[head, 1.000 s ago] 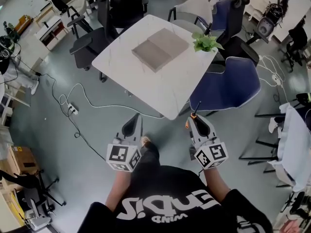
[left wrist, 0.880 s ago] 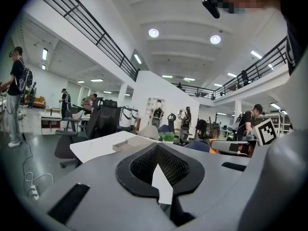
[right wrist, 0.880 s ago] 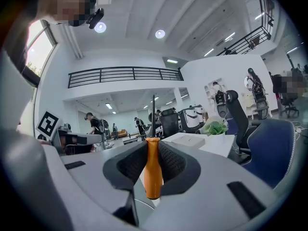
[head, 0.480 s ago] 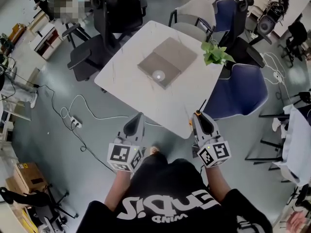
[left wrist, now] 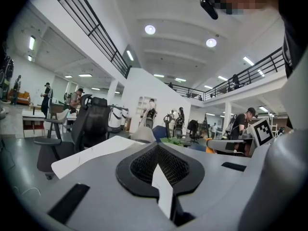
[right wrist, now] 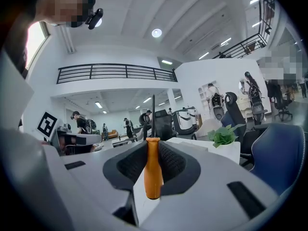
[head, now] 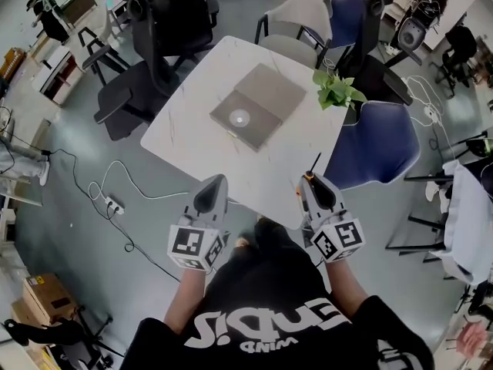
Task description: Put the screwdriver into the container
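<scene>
Right gripper (right wrist: 153,150) is clamped on the screwdriver (right wrist: 152,170): orange handle pinched between the pads, thin dark shaft sticking out ahead of the jaws, roughly in line with them. Left gripper (left wrist: 158,163) is closed with nothing in it, held beside the right one. Both hang just off the near corner of the surface (head: 189,126). The container (head: 269,91), a flat grey tray, lies well ahead of the right gripper and a bit to its left, near the middle of the surface. Step in hand, as I read it: carry to the container, not yet over it. To do it well, bring the right gripper forward and left across the surface, staying clear of the plant (head: 339,91) ahead on its right. Tip the shaft down so the tool goes in flat, not tip-first. Get low over the tray before opening; the rim looks shallow and a round handle could roll or bounce out. Pale round spot (head: 240,118) in the tray's near half: can't tell from the head view if it's an object or glare, so aim for the far half. Grip is on the handle only, so move smoothly.
</scene>
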Demonstrator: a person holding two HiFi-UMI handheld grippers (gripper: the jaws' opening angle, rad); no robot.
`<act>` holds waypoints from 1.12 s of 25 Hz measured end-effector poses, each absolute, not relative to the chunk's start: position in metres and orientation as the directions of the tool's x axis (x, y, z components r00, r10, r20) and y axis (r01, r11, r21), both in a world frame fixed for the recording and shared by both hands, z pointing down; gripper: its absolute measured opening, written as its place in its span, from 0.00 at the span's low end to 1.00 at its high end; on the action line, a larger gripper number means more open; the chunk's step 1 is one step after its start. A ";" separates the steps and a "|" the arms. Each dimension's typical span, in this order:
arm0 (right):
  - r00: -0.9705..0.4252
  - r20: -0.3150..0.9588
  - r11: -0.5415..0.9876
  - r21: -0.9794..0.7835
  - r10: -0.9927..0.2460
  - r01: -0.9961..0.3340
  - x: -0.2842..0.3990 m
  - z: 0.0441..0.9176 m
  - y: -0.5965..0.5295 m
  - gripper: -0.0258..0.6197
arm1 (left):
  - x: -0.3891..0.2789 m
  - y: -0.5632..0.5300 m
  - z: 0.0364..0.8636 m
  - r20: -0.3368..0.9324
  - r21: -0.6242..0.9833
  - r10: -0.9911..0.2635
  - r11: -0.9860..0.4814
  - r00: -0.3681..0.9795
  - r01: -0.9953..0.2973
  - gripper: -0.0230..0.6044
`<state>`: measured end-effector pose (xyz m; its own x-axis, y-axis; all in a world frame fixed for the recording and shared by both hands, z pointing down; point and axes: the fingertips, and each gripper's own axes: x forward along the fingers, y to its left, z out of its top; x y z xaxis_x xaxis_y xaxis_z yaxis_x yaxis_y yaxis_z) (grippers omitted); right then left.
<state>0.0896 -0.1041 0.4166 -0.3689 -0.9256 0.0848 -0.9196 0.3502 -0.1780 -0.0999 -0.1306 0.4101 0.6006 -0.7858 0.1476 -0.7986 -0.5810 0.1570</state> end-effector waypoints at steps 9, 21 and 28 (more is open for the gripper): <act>-0.430 0.102 0.413 -0.158 -0.897 -0.897 0.077 0.415 -0.160 0.14 | -0.097 -0.173 0.410 0.148 0.161 -0.796 -0.566 0.587 -0.808 0.06; -0.514 0.150 0.500 -0.121 -0.845 -0.857 0.056 0.431 -0.235 0.14 | -0.102 -0.205 0.421 0.171 0.181 -0.814 -0.528 0.555 -0.830 0.06; -0.549 0.206 0.543 -0.091 -0.810 -0.835 0.044 0.450 -0.277 0.14 | -0.100 -0.218 0.428 0.186 0.193 -0.815 -0.518 0.549 -0.833 0.06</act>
<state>0.0442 -0.2771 0.4497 -0.5494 -0.8097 0.2065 -0.8347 0.5431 -0.0913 -0.0999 -0.2183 0.4278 0.5493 -0.8148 0.1855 -0.8334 -0.5180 0.1927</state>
